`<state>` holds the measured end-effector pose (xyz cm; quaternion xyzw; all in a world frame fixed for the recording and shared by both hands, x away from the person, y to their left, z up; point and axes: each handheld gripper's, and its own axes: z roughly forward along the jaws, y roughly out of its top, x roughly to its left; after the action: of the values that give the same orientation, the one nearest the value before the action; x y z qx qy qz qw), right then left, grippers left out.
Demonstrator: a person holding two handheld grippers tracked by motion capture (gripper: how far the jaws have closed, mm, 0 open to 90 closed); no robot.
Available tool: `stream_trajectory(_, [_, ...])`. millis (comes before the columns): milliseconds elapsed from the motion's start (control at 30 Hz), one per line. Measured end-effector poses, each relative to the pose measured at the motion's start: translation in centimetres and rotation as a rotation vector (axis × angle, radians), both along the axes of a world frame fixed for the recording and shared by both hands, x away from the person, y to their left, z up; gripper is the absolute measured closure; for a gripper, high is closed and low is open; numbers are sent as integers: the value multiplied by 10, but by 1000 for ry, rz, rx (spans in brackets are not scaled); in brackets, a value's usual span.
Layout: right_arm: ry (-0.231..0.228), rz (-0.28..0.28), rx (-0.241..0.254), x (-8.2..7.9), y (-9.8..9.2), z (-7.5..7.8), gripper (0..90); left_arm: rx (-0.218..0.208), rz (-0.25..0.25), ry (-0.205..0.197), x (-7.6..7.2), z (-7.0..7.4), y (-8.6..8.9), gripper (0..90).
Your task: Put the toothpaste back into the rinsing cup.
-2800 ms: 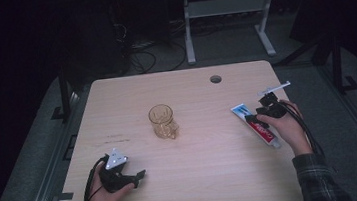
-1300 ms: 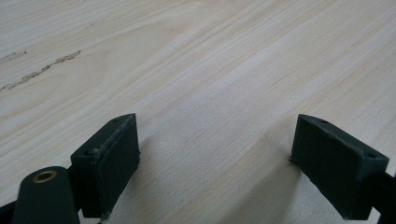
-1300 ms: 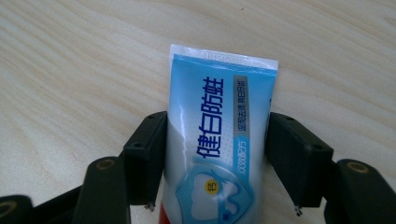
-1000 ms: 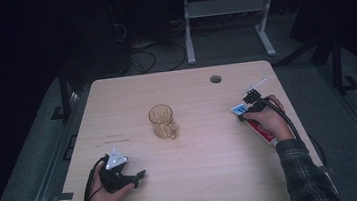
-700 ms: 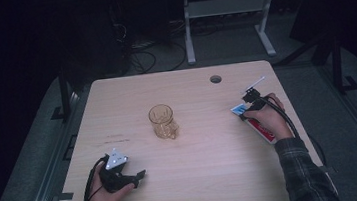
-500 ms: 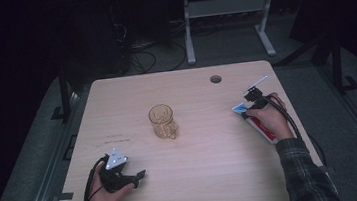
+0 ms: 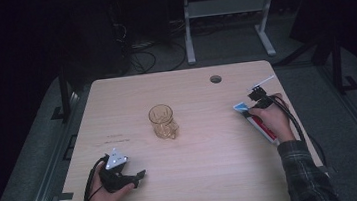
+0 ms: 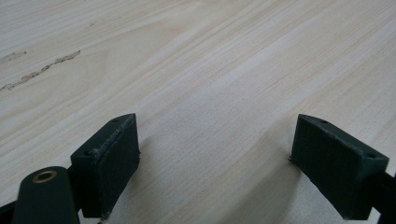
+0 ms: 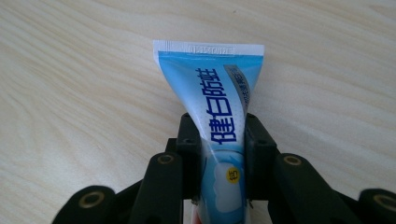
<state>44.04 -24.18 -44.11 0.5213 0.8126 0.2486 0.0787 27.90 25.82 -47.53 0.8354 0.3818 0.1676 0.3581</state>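
Left claw (image 7: 124,172): near the worktop's front left corner, held in the person's left hand; its jaws stand wide apart over bare wood.
Worktop (image 7: 214,177): pale wood grain, with a round cable hole (image 7: 215,79) near the back edge.
Glass mug (image 7: 162,121): clear, amber-tinted, standing upright near the middle of the worktop, well apart from both claws.
Toothpaste tube (image 9: 219,112): by the right edge; light blue with dark blue Chinese lettering, a flat white crimped end and a small yellow dot.
Right claw (image 9: 218,140): jaws clamped on the tube's two sides.
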Motion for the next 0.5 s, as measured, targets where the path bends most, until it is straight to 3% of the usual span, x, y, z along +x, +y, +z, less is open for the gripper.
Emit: stream_trajectory(500, [-81, -19, 96, -12, -12, 23, 726, 0, 0, 0, 0, 0, 0, 141])
